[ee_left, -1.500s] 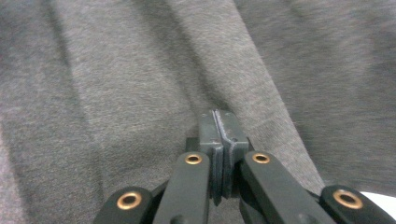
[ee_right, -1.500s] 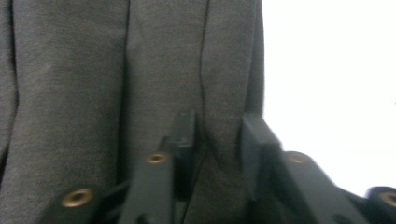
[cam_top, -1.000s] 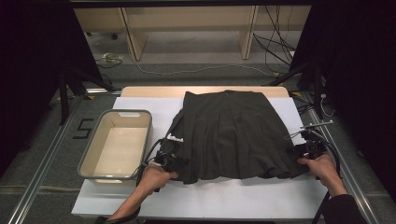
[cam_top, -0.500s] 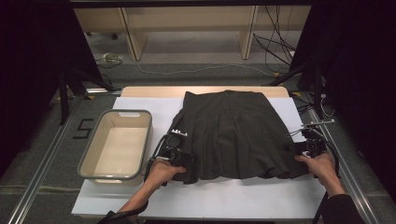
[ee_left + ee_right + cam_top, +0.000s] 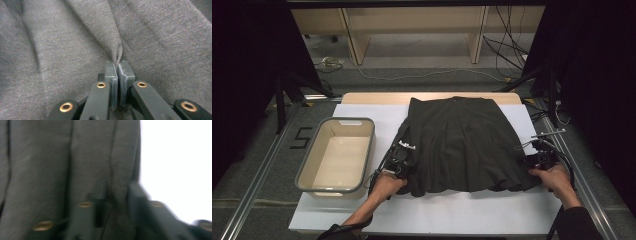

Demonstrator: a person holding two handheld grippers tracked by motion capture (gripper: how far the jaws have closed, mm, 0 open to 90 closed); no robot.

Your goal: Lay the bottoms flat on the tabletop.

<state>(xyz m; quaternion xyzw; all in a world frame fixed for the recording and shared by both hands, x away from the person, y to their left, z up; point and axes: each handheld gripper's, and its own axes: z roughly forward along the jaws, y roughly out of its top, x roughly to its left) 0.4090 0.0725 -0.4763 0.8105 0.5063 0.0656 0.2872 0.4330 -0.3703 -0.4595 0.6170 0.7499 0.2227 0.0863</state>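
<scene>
A dark pleated skirt (image 5: 464, 145) lies flat on a white table (image 5: 452, 212), with a beige tub (image 5: 337, 155) beside it. The left gripper (image 5: 117, 67) has just closed: its jaws pinch a fold of skirt. The right gripper (image 5: 116, 195) has been closing too, a ridge of the skirt's edge between its jaws, blurred.
</scene>
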